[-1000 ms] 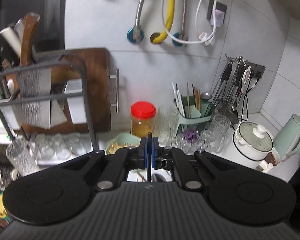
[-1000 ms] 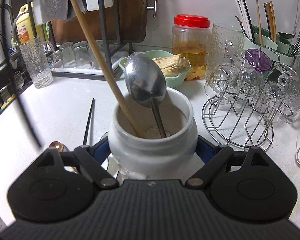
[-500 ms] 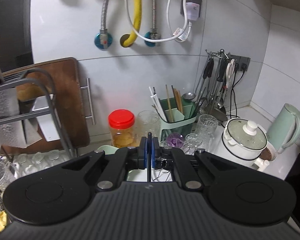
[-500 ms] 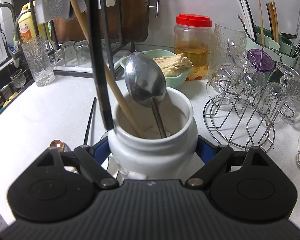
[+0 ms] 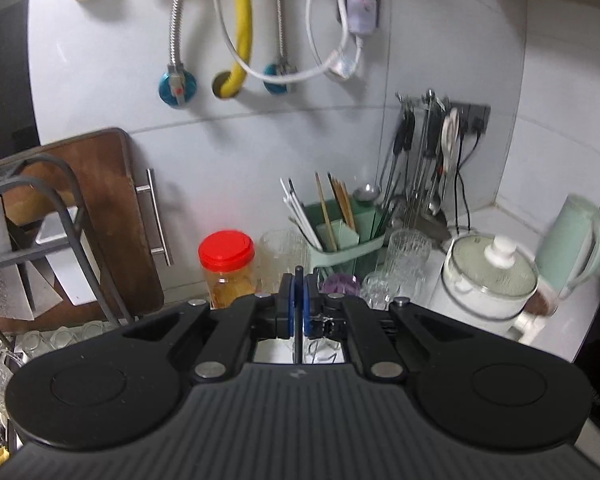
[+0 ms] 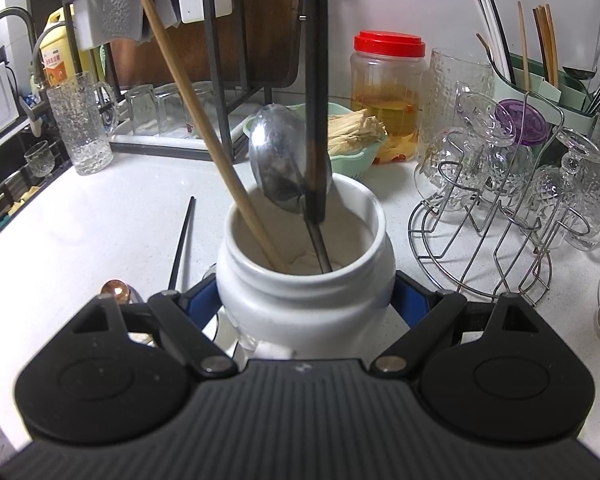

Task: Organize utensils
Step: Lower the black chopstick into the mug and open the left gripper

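The left tool [image 5: 299,312] pinches a black chopstick [image 6: 315,120], its tip just inside the white jar [image 6: 304,292], which the right tool [image 6: 305,300] clamps on the surface [image 6: 100,216].

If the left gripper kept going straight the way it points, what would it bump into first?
Probably the purple-lidded glass on the rack just beyond the left gripper, then the green utensil caddy; depth is unclear.

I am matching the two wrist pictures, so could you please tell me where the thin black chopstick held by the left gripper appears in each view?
Left wrist view: thin black chopstick, bottom centre, pinched between the blue pads.
Right wrist view: same chopstick, hanging from the top edge, tip over the white ceramic jar.
Shared landmark: red-lidded clear plastic jar.
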